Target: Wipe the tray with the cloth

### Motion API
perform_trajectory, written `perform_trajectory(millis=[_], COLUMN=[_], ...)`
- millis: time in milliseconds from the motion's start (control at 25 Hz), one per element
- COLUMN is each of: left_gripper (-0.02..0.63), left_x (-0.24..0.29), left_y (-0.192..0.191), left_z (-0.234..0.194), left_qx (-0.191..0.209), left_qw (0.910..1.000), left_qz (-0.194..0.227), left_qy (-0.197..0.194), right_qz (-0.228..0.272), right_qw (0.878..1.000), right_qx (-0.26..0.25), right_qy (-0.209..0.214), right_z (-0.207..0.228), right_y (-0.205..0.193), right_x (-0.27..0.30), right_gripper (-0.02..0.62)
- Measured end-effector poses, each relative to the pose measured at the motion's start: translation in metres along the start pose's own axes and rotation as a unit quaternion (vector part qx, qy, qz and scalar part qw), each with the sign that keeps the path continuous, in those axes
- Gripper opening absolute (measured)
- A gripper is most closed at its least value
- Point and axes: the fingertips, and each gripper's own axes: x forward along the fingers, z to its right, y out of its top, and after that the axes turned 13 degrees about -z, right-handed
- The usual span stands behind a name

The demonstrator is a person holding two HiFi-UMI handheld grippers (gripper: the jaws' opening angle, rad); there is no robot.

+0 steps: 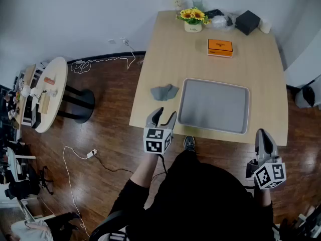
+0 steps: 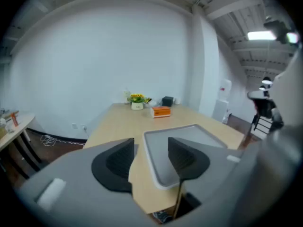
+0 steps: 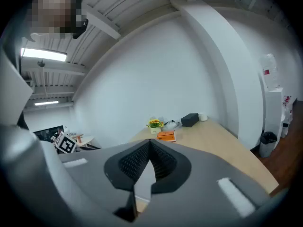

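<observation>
Cloth (image 1: 164,92): crumpled on tabletop (image 1: 190,59), just left of empty tray (image 1: 214,106). Your left hand-held gripper (image 1: 164,113): jaws apart, empty, near cloth. Your right hand-held gripper (image 1: 263,134): jaws together, empty. Step: pickup pending; bring left jaws around cloth, then close.
</observation>
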Motion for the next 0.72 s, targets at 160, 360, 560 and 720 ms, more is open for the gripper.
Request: perform_trajectory(millis=[160, 360, 560, 720], left_gripper=[0.227, 0.227, 0.054, 0.017], left_x=[0.094, 0.173, 0.201, 0.203], left_y=[-0.002, -0.022, -0.028, -0.033], left_z=[-0.101, -0.135, -0.146, -0.146], left_qx=[0.026, 0.006, -0.038, -0.053], left_qw=[0.9925, 0.9783, 0.9703, 0.9674], left_qz=[-0.089, -0.191, -0.221, -0.233], left_qy=[0.08, 0.08, 0.091, 0.083], right_qz=[0.011, 0.003, -0.021, -0.055], right_qw=[0.999, 0.999, 0.999, 0.998], right_qx=[0.014, -0.008, -0.024, -0.025], right_qy=[-0.041, -0.05, -0.027, -0.019], right_z=[0.007, -0.002, 0.004, 0.042], right_y=[0.033, 0.05, 0.051, 0.043], right_x=[0.037, 0.071, 0.097, 0.118], right_gripper=[0.0, 0.0, 0.0, 0.0])
